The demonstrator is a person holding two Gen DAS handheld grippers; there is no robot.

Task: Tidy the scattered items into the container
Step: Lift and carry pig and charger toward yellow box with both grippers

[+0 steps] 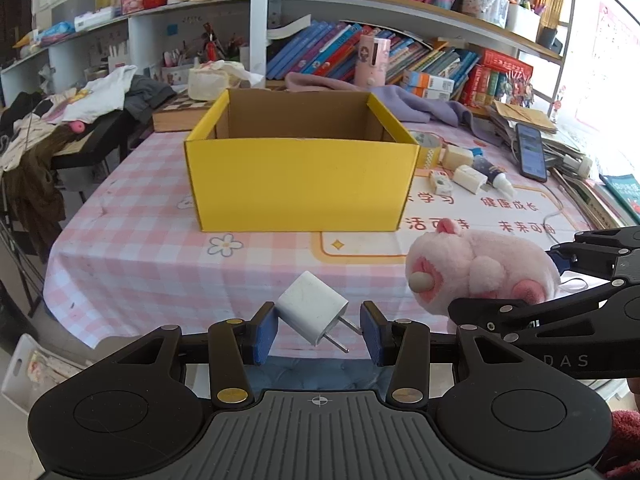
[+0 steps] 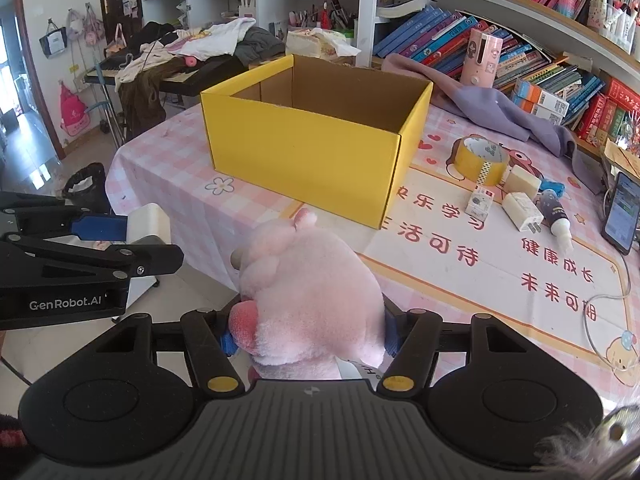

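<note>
The desk point(image 1: 132, 256), under a pink checked cloth, lay ahead of and below both grippers. The yellow box point(image 1: 300, 184), open-topped and showing nothing inside from these angles, stood ahead of the left gripper point(image 1: 319, 330) and ahead and slightly left of the right gripper point(image 2: 308, 332). The pink plush toy point(image 2: 312, 292) was clamped between the right gripper's jaws, which stood about half open around its soft body. The white charger plug point(image 1: 312, 308) sat tilted between the left gripper's narrowly spaced jaws, one pad on its body and the other at a prong; that hold looked slight.

Beyond the right gripper, to its right, a tape roll point(image 2: 480, 160), two further chargers point(image 2: 520, 206), a small carton point(image 2: 478, 202) and a glue bottle point(image 2: 554, 216) remained on the desk beside the box.

Judgement: both items were being carried toward the box. Each gripper should clear the near wall and release only once above the opening. The plug should be kept level, since it could pivot out.
</note>
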